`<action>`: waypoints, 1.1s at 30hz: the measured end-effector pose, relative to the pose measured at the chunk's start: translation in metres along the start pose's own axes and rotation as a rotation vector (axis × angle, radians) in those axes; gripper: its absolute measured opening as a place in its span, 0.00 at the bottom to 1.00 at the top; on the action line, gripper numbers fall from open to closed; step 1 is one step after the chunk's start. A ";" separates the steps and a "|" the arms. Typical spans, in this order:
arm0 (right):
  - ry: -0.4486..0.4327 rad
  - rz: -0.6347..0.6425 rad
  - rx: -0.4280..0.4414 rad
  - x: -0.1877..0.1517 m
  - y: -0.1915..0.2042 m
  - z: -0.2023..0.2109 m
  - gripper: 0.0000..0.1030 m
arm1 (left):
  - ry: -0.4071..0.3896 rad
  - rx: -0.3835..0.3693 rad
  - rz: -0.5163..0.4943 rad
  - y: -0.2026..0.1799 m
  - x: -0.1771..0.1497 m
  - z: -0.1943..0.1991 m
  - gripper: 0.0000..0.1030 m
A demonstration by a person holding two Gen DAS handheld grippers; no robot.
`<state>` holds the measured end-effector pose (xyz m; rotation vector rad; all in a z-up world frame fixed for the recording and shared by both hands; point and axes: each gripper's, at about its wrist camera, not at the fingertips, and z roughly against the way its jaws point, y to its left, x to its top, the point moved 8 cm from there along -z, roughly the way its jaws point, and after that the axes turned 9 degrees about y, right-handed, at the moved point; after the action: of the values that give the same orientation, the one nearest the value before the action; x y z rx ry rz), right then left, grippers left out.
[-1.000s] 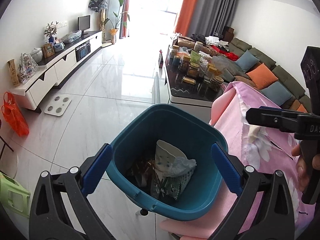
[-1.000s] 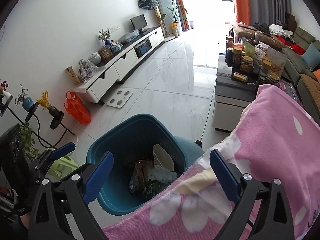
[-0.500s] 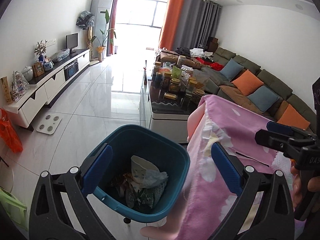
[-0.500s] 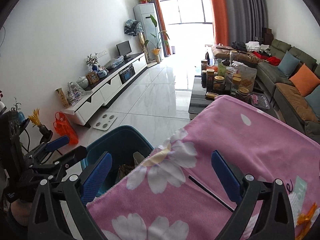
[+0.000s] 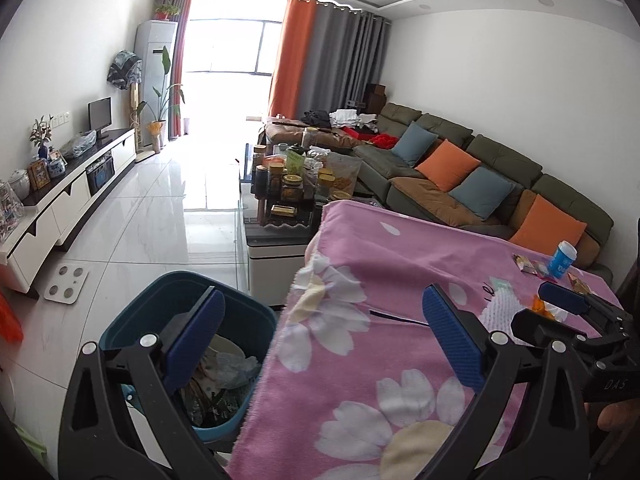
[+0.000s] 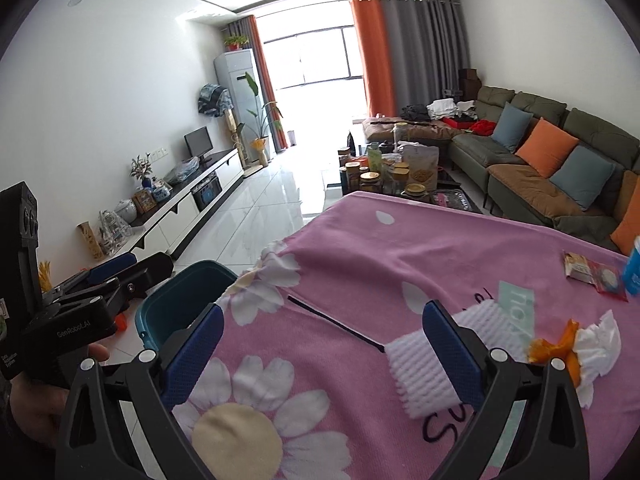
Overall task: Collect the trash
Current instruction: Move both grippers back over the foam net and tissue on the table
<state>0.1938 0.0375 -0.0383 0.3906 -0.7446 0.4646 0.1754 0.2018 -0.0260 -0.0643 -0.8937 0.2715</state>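
Observation:
A teal trash bin [image 5: 160, 300] with crumpled wrappers inside stands on the floor left of a table under a pink flowered cloth [image 5: 380, 300]. My left gripper [image 5: 320, 344] is open and empty over the table's left edge. My right gripper [image 6: 320, 344] is open and empty above the cloth. On the cloth lie a white foam net [image 6: 416, 364], orange peel with a white tissue [image 6: 576, 344], snack wrappers [image 6: 592, 274], a pale green packet [image 6: 516, 304], a thin black stick [image 6: 336, 324] and a blue cup [image 5: 562, 260].
A coffee table [image 5: 280, 236] with several jars stands beyond the bin. A green sofa [image 5: 480, 176] with cushions runs along the right. A white TV cabinet [image 5: 72, 196] lines the left wall. A white scale [image 5: 66, 284] lies on the tiled floor.
Both grippers have risen and swung right, from over the bin to over the cloth-covered table. The trash on the cloth has come into view.

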 end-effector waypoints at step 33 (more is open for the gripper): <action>-0.095 -0.326 -0.425 -0.131 -0.140 0.116 0.93 | 0.097 -0.319 -0.311 -0.191 -0.081 -0.014 0.95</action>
<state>0.1199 -0.1705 -0.0791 0.1295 -0.8307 -0.0234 0.1779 -0.0021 -0.0641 -0.2301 -0.8305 -0.1647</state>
